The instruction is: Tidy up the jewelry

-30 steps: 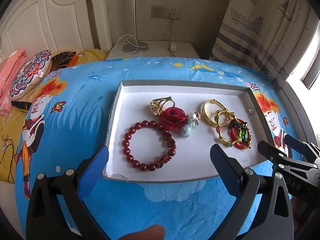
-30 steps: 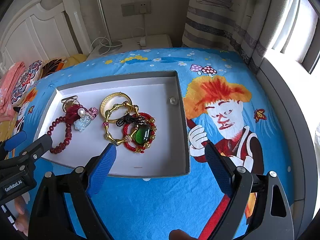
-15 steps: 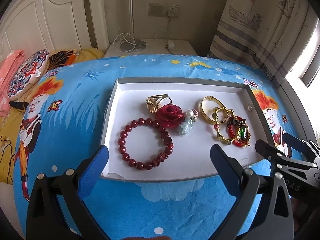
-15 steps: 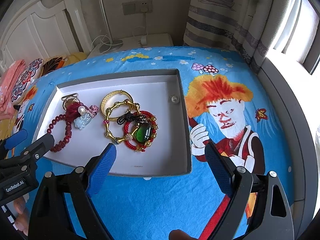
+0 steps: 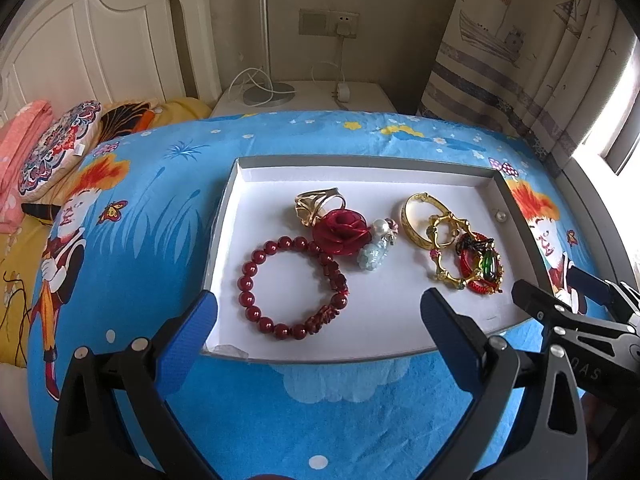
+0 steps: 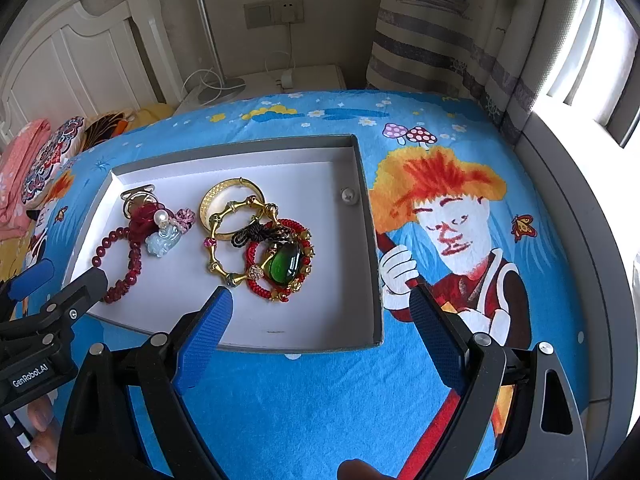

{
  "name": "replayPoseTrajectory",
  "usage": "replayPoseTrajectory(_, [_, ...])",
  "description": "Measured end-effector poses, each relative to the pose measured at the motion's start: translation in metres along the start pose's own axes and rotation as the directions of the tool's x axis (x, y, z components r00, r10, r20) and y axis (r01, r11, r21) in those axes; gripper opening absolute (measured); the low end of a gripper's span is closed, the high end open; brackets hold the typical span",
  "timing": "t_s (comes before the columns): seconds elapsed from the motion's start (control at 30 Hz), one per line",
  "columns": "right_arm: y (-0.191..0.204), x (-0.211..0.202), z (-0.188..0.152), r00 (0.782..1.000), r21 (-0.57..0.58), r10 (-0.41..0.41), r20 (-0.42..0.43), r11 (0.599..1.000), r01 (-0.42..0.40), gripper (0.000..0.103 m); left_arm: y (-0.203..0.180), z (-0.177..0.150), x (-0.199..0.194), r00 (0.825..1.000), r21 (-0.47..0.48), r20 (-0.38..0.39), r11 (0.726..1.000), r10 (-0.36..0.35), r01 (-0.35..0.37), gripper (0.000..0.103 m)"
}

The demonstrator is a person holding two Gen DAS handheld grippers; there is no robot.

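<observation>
— What did your left wrist feed show?

— A blue cartoon bedspread (image 5: 140, 208) filled the frame, with the grey tray (image 5: 360, 159) at centre. I had the left gripper (image 5: 318, 314) released, jaws spread wide over the tray's near edge, holding nothing.

— And the right?

— The right gripper (image 6: 320, 312) was also spread and empty, at lower centre. In the tray: red bead bracelet (image 5: 260, 254) left, rose brooch (image 5: 340, 230) centre, gold bangle (image 5: 412, 220) right, green-stone bracelet (image 6: 284, 266) touching it.
</observation>
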State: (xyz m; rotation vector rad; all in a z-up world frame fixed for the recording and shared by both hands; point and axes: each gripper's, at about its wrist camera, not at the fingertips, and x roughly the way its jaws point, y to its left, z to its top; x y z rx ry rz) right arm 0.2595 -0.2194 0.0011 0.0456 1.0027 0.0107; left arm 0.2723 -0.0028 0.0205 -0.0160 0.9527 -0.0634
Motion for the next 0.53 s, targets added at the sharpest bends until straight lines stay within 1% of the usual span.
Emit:
replayPoseTrajectory(0.13, [-0.0003, 0.0014, -0.0014, 1.000, 0.000, -0.001, -0.002, 1.000, 0.001, 0.084, -0.0004, 0.0000, 0.0000, 1.000, 0.000, -0.002, 1.000, -0.002, 0.002, 0.098])
replayPoseTrajectory(0.3, [-0.0007, 0.0014, -0.0013, 1.000, 0.001, 0.000, -0.001, 1.000, 0.000, 0.084, 0.0010, 0.0012, 0.0011, 1.000, 0.000, -0.011, 1.000, -0.022, 0.022, 0.098])
replayPoseTrajectory(0.53, [-0.0009, 0.0018, -0.0015, 1.000, 0.001, -0.001, -0.003, 1.000, 0.001, 0.084, -0.0021, 0.0010, 0.0036, 1.000, 0.004, -0.027, 1.000, -0.016, 0.016, 0.098])
